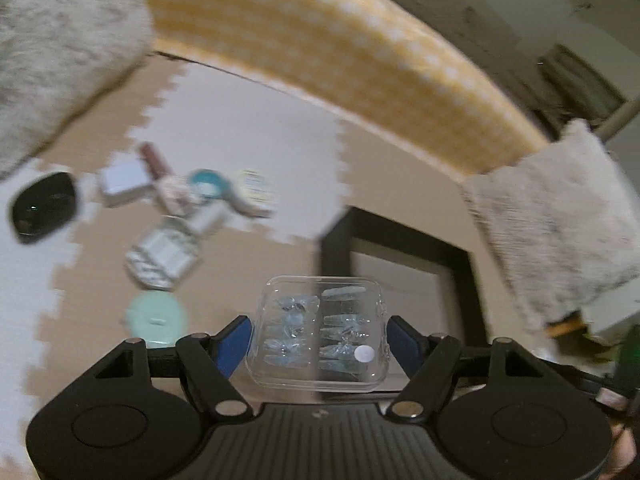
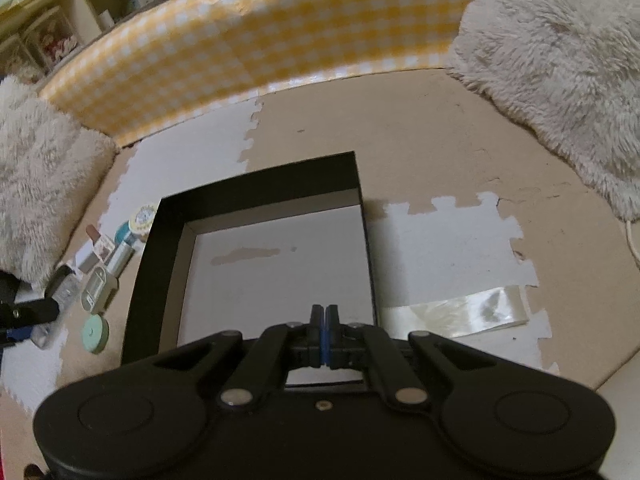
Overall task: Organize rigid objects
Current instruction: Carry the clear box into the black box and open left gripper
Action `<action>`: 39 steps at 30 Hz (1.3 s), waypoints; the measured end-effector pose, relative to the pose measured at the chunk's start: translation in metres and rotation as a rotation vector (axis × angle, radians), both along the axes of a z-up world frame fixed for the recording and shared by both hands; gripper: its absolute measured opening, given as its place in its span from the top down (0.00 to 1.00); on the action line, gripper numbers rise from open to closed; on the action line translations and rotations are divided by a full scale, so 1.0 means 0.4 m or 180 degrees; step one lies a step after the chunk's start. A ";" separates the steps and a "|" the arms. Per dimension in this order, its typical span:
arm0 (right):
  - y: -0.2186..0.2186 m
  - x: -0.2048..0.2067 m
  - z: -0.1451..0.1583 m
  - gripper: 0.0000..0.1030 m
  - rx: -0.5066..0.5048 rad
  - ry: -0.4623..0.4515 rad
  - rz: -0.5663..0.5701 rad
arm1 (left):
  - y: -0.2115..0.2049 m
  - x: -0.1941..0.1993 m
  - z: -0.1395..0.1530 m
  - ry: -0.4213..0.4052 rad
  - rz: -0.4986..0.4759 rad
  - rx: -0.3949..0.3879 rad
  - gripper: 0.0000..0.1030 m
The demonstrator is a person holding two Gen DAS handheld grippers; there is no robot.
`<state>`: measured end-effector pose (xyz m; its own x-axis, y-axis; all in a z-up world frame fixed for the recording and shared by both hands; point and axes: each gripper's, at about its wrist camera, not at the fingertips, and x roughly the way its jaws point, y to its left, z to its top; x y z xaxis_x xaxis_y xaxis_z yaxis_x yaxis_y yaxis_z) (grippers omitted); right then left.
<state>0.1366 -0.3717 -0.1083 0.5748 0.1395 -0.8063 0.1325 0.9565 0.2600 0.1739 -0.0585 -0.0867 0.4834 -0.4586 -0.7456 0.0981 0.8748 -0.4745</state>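
Observation:
My left gripper (image 1: 318, 338) is shut on a clear plastic case (image 1: 318, 332) with pale blue pieces inside, held above the floor mat just left of the black open box (image 1: 420, 248). My right gripper (image 2: 324, 330) is shut and empty, hovering over the near edge of the black box (image 2: 256, 184), whose white bottom is bare. A cluster of small items lies left of the box: a mint round tin (image 1: 157, 318) (image 2: 95, 333), a patterned case (image 1: 162, 258), a white box (image 1: 122, 182), a teal ring (image 1: 206, 184) and a round tin (image 1: 256, 190).
A black oval object (image 1: 44, 208) lies at far left. A yellow checkered panel (image 2: 260, 36) stands behind. Fluffy grey rugs (image 2: 560, 60) (image 1: 560, 216) flank the mat. A clear plastic sleeve (image 2: 452, 316) lies right of the box.

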 end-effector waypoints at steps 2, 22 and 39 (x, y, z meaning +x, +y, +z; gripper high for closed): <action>-0.012 -0.004 0.008 1.00 0.0054 -0.0045 -0.0055 | -0.035 -0.004 0.001 -0.0009 -0.0073 -0.0099 0.28; -0.017 0.019 -0.032 0.96 -0.0326 0.0271 -0.0077 | -0.224 0.047 -0.085 0.0060 -0.0413 -0.0087 0.29; -0.015 0.020 -0.029 0.96 -0.0321 0.0282 -0.0065 | -0.242 0.031 -0.074 -0.0019 -0.0619 0.0252 0.33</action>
